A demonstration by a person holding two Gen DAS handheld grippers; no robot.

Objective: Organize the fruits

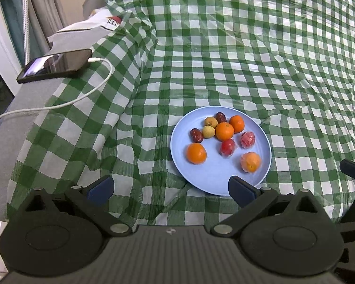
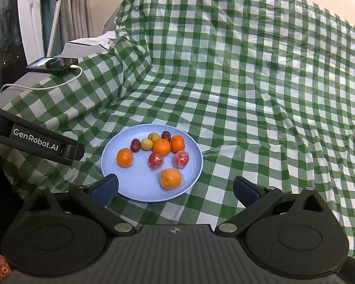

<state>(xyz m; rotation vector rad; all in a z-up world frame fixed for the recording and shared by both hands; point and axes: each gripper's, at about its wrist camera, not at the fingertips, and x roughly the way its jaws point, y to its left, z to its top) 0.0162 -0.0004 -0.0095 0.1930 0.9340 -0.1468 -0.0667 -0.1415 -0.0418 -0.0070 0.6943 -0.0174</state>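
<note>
Both tongs are wide open and empty: left tongs [image 1: 170, 188] hang over the near rim of the blue plate [image 1: 264, 139], right tongs [image 2: 176, 188] likewise. All the fruits sit on that plate: oranges [image 1: 196, 153], wrapped red ones [image 1: 227, 147], dates [image 1: 196, 135], all mixed up. Looks like the pause between picks; the next grab needs one fruit singled out of the tight cluster. Around it just the checked cloth [image 1: 248, 59], and a phone [image 1: 55, 65] on its cable [image 1: 82, 95] well off left, not in the way.
</note>
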